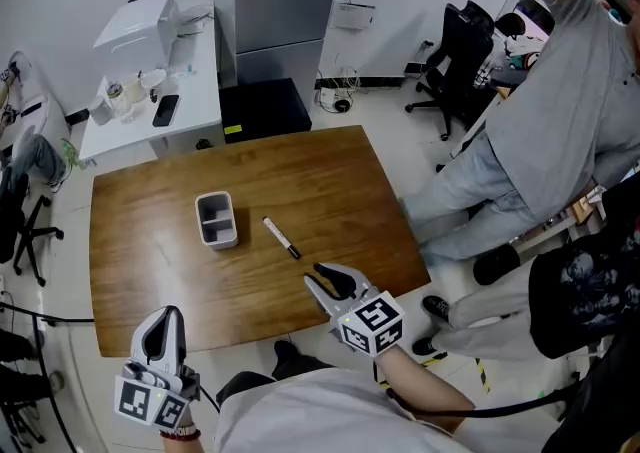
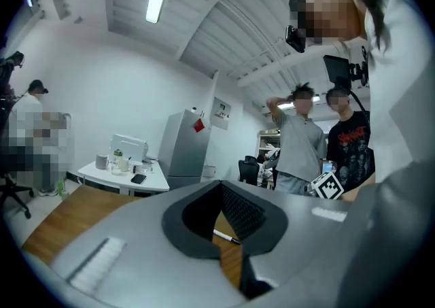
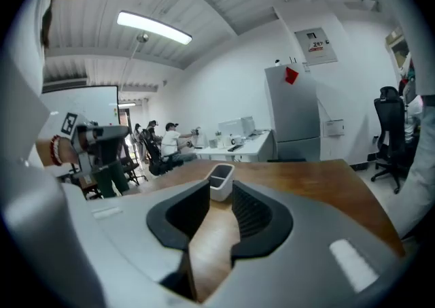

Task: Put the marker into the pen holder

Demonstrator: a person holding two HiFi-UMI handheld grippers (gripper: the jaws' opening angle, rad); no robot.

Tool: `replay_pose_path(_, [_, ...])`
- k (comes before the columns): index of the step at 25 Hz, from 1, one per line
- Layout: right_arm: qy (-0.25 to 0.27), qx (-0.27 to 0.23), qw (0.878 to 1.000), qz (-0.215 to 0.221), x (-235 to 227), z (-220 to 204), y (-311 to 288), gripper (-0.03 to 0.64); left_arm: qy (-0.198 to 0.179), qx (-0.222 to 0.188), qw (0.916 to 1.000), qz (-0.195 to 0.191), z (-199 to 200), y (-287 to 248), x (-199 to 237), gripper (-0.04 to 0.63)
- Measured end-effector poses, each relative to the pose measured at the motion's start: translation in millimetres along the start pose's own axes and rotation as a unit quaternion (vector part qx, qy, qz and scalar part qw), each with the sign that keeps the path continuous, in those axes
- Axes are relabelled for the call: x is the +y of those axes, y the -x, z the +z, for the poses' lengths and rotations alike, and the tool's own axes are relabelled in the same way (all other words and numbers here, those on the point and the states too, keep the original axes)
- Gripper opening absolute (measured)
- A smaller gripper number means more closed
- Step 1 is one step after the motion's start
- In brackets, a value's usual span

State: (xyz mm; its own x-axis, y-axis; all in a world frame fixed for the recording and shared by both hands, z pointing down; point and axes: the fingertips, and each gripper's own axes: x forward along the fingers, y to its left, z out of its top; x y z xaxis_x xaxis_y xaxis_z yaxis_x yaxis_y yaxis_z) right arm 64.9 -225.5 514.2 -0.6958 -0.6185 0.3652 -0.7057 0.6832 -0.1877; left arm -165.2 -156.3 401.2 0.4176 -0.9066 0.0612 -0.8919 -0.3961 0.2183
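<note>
The brown wooden table [image 1: 330, 181] is smooth and glossy, with visible grain and glare. The grey rectangular plastic pen holder [image 1: 216, 220] looks matt, and the white-and-black plastic marker [image 1: 281, 238] smooth. The right gripper [image 1: 315, 276] has matt grey plastic fingers [image 3: 319, 232] with black ribbed pads [image 3: 253, 213].

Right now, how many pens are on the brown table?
1. The marker lies on the wooden table, just right of the pen holder, apart from it. The pen holder looks empty from above.
</note>
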Motion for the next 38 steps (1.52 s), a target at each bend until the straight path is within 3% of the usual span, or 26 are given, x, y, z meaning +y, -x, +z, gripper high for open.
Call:
replay_pose_path(5, [0.0, 0.071, 0.997, -0.032, -32.6, -37.0, -39.8, 0.087, 0.021, 0.025, 0.9995, 0.004, -2.9, -8.2, 18.6, -0.008])
replay_pose_path(7, [0.001, 0.099, 0.995, -0.033, -39.0, -51.5, -58.9, 0.126, 0.02, 0.03, 0.9993, -0.005, 0.0, -15.6, 27.7, -0.008])
replay_pose_path(12, [-0.001, 0.159, 0.986, -0.053, -58.1, -86.8, -94.4, 0.132, 0.0, 0.031, 0.9992, -0.026, 19.3, -24.7, 43.9, -0.008])
replay_pose_path(22, [0.02, 0.252, 0.966, -0.063, -82.2, -141.6, -142.9, 0.133, 0.033, 0.026, 0.9991, 0.008, 0.1, -13.8, 76.9, -0.008])
replay_pose_path(32, [0.019, 0.252, 0.965, -0.074, -80.5, -150.9, -150.5, 0.149, 0.042, 0.025, 0.9987, 0.015, -1.9, -12.0, 98.6, -0.008])
replay_pose_path(38, [0.015, 0.246, 0.965, -0.094, -87.2, -150.3, -149.0, 0.082, 0.043, 0.026, 0.9987, 0.01, -1.7, -12.1, 99.2, -0.008])
